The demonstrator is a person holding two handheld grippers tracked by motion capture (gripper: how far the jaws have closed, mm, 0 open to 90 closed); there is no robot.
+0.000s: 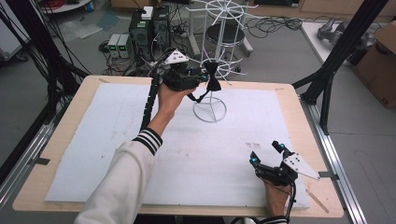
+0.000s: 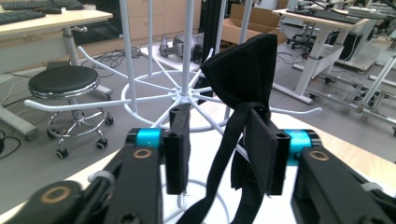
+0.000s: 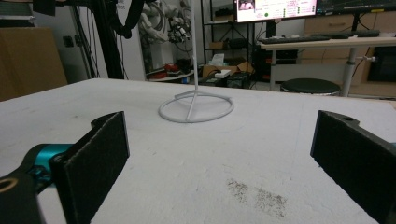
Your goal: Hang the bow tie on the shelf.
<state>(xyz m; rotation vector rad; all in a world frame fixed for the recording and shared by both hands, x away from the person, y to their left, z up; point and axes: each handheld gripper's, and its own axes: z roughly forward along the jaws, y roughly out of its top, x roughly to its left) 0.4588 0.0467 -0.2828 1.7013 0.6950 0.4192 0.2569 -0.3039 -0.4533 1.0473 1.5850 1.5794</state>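
Two grippers: left gripper (image 1: 200, 78), jaws half-parted, releasing black bow tie (image 1: 213, 77) onto white wire rack (image 1: 210, 111) near table's far edge; right gripper (image 1: 267, 153) rests wide, empty, near corner.

The black bow tie's (image 2: 243, 79) strap runs off the bottom edge.

- The place is a robotics lab or research workshop.
- A bench (image 1: 65, 135) with a white foam sheet stands inside a black metal frame (image 1: 345, 42) strung with cables.
- Computer towers (image 1: 150, 29) and loose wiring sit on the grey floor behind it.
- Height-adjustable desks (image 2: 322, 28), a monitor (image 3: 275, 9), keyboards, rolling stools (image 2: 65, 84) and cardboard boxes (image 1: 380, 60) surround it.
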